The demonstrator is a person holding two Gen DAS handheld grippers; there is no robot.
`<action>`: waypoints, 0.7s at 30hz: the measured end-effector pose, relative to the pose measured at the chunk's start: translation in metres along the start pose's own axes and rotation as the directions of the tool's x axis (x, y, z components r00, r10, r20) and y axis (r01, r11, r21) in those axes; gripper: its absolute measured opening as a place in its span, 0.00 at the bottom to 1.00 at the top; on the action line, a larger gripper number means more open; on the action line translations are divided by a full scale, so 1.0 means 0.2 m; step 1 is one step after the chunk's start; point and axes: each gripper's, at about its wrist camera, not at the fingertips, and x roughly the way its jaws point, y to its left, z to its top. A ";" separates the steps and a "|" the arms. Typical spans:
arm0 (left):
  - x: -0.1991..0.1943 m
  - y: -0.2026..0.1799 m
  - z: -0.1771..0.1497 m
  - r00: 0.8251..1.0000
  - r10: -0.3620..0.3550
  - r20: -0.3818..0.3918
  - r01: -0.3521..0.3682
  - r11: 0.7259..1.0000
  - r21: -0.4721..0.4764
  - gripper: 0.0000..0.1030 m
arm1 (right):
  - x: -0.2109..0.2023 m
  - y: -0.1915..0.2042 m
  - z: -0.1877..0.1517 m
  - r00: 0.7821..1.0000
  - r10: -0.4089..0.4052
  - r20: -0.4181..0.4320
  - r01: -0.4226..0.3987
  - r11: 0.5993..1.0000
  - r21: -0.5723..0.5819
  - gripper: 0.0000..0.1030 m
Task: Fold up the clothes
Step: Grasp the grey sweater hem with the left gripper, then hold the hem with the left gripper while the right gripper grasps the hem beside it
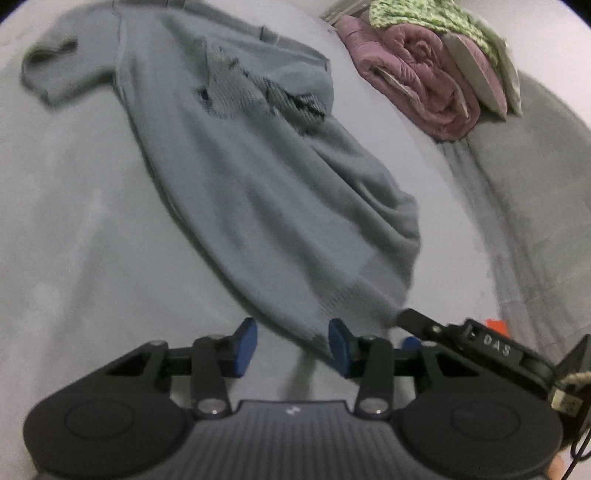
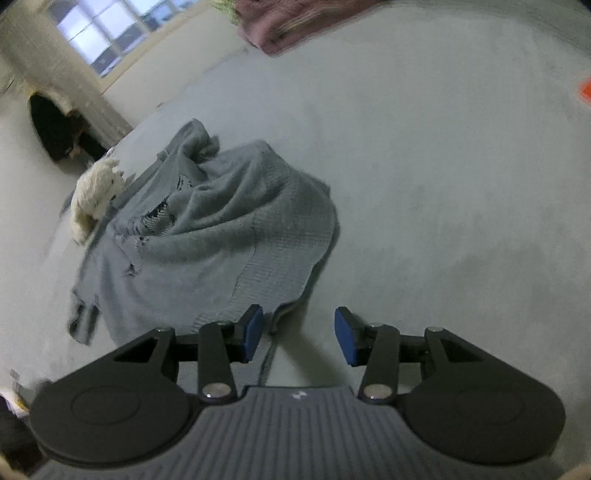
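A grey-blue knit sweater point(image 1: 236, 155) lies spread and rumpled on the pale grey bed point(image 1: 74, 221), one short sleeve at the far left and a ragged dark patch near its middle. My left gripper point(image 1: 292, 343) is open, and the sweater's near hem runs down between its blue pads point(image 1: 245, 341), close to the right one. Seen from the side, my right gripper point(image 1: 408, 328) sits at the hem's right corner. In the right wrist view the sweater point(image 2: 221, 229) is bunched ahead, and the right gripper point(image 2: 299, 336) is open with the hem edge just by its left pad point(image 2: 254, 332).
A rolled mauve quilt point(image 1: 417, 85) with a green patterned cloth point(image 1: 424, 14) on top sits at the far right. A darker grey blanket point(image 1: 535, 192) covers the right side. A white fluffy item point(image 2: 96, 188) lies beyond the sweater. A small orange object point(image 2: 585, 90) is at the right.
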 end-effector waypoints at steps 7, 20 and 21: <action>0.09 -0.06 -0.10 0.997 -0.029 0.065 0.034 0.997 -0.076 0.22 | -0.02 -0.01 0.02 0.999 0.045 0.002 -0.045 0.996 0.075 0.47; -0.16 -0.01 -0.08 0.987 0.104 0.126 -0.097 0.993 -0.059 0.03 | -0.06 -0.10 0.05 0.999 0.018 0.043 -0.023 0.993 0.116 0.48; -0.20 0.00 -0.08 0.985 0.112 0.131 -0.107 0.993 -0.044 0.03 | -0.07 -0.11 0.05 0.999 0.016 0.046 -0.022 0.992 0.125 0.48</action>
